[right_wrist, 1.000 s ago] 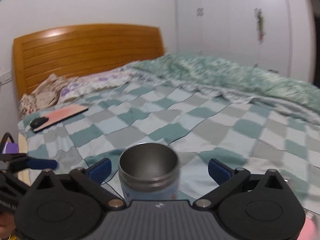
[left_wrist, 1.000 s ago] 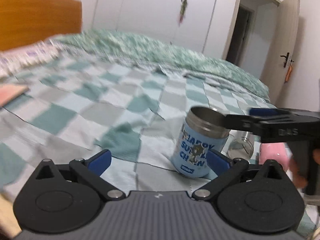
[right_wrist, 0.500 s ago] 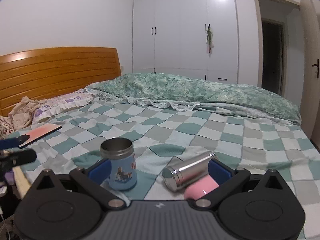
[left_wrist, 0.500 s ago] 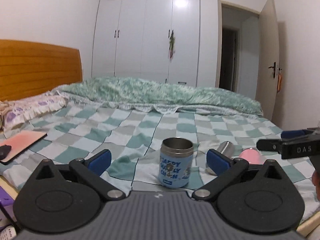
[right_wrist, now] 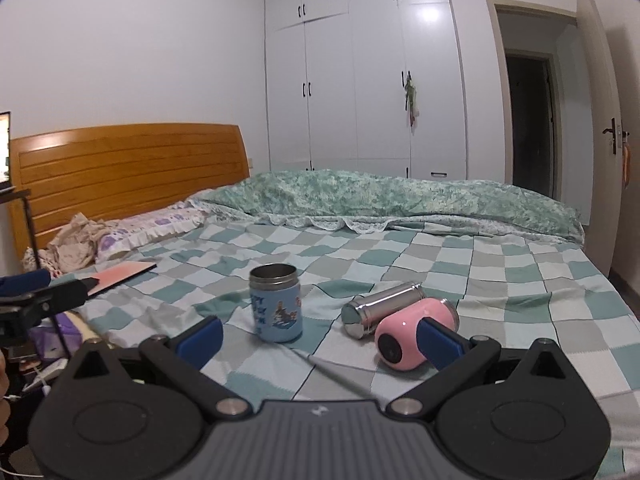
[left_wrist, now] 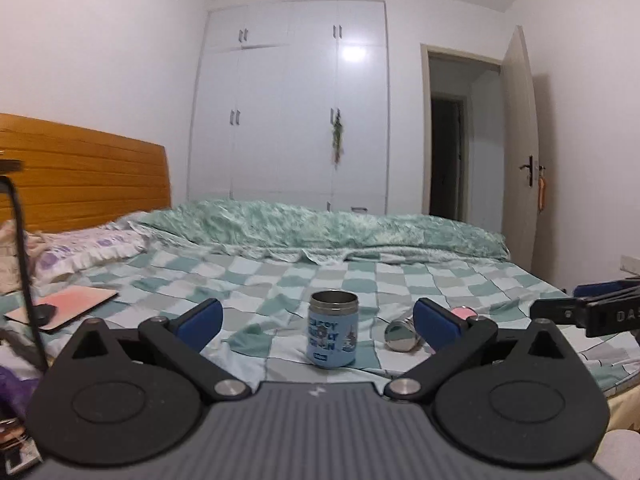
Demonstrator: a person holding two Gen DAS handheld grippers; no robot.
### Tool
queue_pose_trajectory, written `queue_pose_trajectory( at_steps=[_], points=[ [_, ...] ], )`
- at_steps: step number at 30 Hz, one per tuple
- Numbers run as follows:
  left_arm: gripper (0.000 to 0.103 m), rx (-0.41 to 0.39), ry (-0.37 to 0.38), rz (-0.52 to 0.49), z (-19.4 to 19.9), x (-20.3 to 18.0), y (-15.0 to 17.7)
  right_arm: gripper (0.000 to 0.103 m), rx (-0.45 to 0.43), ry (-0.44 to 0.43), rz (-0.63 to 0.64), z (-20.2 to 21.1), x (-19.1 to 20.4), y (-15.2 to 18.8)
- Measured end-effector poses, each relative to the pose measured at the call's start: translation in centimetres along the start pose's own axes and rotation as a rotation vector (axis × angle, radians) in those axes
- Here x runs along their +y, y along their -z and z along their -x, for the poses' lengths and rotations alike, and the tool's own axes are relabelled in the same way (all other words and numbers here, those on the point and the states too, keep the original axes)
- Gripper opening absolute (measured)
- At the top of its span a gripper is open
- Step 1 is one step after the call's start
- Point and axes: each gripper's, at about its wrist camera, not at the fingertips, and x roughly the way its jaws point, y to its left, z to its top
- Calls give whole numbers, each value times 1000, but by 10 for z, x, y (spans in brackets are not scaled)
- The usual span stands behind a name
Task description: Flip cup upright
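A blue cup (left_wrist: 333,330) with a steel rim and cartoon print stands upright, mouth up, on the checked bedspread (left_wrist: 360,280). It also shows in the right wrist view (right_wrist: 276,304). My left gripper (left_wrist: 318,326) is open and empty, drawn back from the cup. My right gripper (right_wrist: 320,340) is open and empty, also back from the cup; its side shows in the left wrist view (left_wrist: 588,312). The left gripper's side shows in the right wrist view (right_wrist: 44,296).
A steel flask (right_wrist: 380,308) and a pink cup (right_wrist: 412,334) lie on their sides right of the blue cup. A pink pad (right_wrist: 120,274) lies at the bed's left edge. Pillows (right_wrist: 152,228), a wooden headboard (right_wrist: 128,168) and a folded quilt (right_wrist: 400,196) lie beyond.
Both grippers have pulled back and away from the blue cup, which stays upright on the bed. One second ago the right gripper was close around the cup.
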Motion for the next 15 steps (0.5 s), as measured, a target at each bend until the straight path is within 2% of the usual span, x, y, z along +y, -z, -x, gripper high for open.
queue_pose_trajectory(
  at_steps=[5, 7, 9, 11, 15],
  points=[
    [103, -14, 11, -2, 42, -3, 8, 103, -3, 8, 11, 29, 17, 15],
    [103, -28, -6, -9, 58, -6, 15, 103, 0, 3, 8, 39, 23, 23],
    [103, -3, -30, -20, 69, -11, 21, 103, -7, 3, 3, 49, 26, 31],
    [103, 19, -5, -14, 82, -15, 25, 103, -15, -3, 5, 58, 31, 38],
    [103, -38, -13, -17, 102, -16, 30, 103, -48, -1, 40, 79, 40, 47]
  ],
)
